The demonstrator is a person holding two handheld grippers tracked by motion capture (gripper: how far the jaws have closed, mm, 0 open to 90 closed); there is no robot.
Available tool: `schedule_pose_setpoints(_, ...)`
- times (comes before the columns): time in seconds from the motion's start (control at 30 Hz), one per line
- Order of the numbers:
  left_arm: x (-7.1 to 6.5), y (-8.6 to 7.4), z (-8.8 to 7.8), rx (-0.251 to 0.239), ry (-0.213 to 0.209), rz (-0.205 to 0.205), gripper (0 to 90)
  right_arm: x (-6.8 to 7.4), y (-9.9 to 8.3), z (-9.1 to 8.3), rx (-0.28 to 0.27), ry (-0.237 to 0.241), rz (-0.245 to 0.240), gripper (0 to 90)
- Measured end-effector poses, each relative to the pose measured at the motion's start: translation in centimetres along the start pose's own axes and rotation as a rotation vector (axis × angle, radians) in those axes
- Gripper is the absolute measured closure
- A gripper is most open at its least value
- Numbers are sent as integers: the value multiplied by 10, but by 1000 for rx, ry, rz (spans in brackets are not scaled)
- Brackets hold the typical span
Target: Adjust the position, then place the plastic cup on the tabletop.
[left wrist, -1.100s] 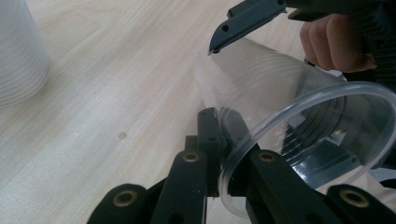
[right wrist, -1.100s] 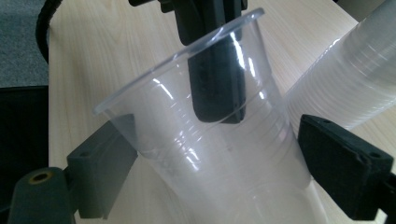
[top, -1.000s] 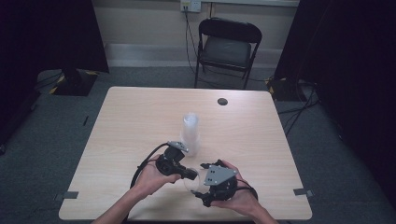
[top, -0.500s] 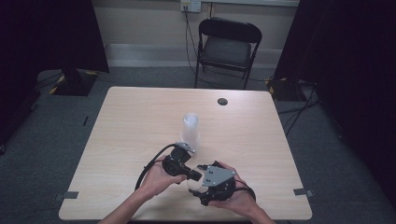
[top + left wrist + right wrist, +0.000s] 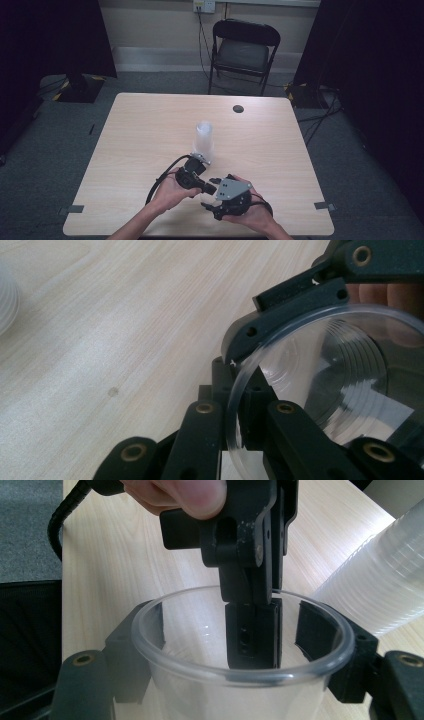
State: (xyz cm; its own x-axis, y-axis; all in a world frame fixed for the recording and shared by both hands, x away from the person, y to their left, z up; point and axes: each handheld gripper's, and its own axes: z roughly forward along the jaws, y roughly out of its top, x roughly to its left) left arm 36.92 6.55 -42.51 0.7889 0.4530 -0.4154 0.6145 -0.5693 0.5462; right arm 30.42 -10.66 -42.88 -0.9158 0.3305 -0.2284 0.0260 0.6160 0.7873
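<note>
The pale wood-grain table (image 5: 150, 130) is bearing a ribbed, translucent cup stack (image 5: 203, 141). Just in front of that stack, the right gripper (image 5: 212, 192) has just been closing, its jaws hugging a clear round plastic cup (image 5: 240, 645) from outside. The left gripper (image 5: 209, 189) is pinching the cup's rim wall; the cup's base is cut off.
</note>
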Motion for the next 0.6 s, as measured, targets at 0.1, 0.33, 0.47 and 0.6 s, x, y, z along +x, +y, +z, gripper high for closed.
schedule_pose_setpoints(0.1,0,0,0,0,2,-4,877,0,0,0,0,3,7,279)
schedule_pose_setpoints(0.33,0,-1,-2,-20,3,-2,871,-1,0,-1,-7,0,14,282)
schedule_pose_setpoints(0.47,1,-1,-4,-41,7,4,858,-4,-1,-2,-17,-4,36,284)
schedule_pose_setpoints(0.6,2,-2,-6,-69,8,6,831,-8,-2,-2,-24,-9,60,286)
